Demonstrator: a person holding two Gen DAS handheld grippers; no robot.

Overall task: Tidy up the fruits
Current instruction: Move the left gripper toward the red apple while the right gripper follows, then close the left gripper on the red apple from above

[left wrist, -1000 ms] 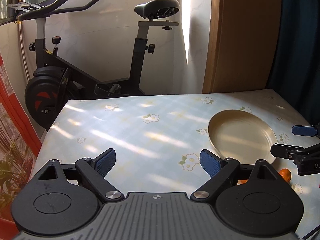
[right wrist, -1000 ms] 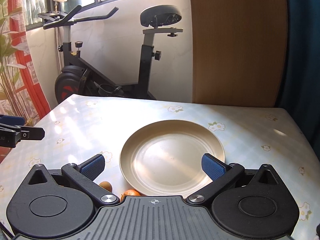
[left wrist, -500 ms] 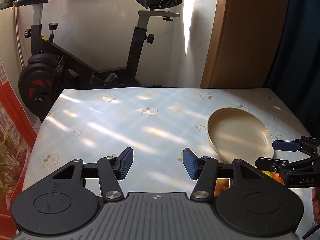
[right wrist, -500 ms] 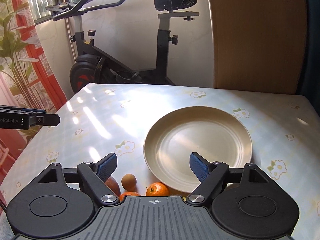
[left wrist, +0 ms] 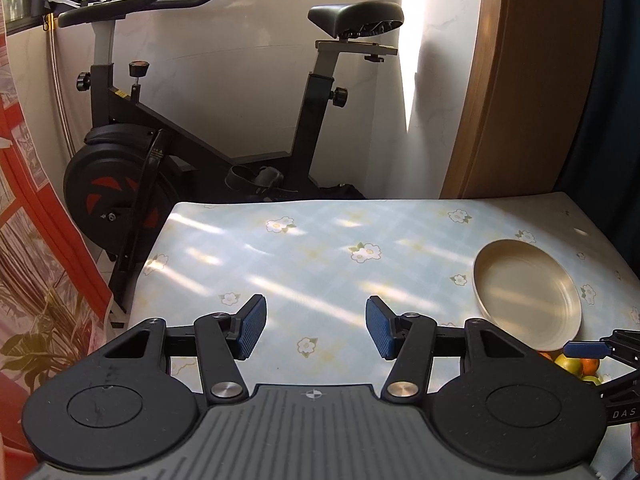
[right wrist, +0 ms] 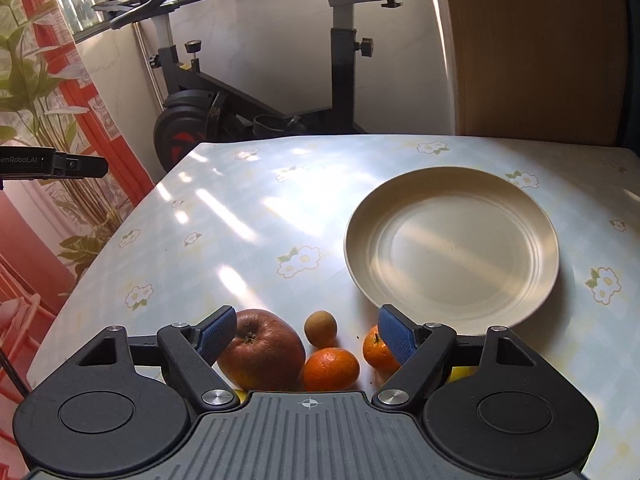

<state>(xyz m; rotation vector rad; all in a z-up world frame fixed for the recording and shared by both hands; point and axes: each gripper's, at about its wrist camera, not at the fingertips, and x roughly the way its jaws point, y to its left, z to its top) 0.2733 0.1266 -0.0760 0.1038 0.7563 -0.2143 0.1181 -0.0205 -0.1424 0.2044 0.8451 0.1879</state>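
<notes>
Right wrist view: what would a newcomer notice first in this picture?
Probably the cluster of fruit at the near table edge: a large red apple, two orange tangerines and a small round brown fruit, all lying between the open blue-padded fingers of the right gripper. Next, the empty round cream plate just beyond them on the right of the flowered tablecloth.

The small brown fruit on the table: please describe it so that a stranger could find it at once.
Start at the cream plate on the flowered table, then look toward the near edge, where fruit lies in a loose cluster. The small brown fruit sits behind a tangerine, right of the red apple. It is the smallest piece there, round and dull tan, not orange or red.
</notes>
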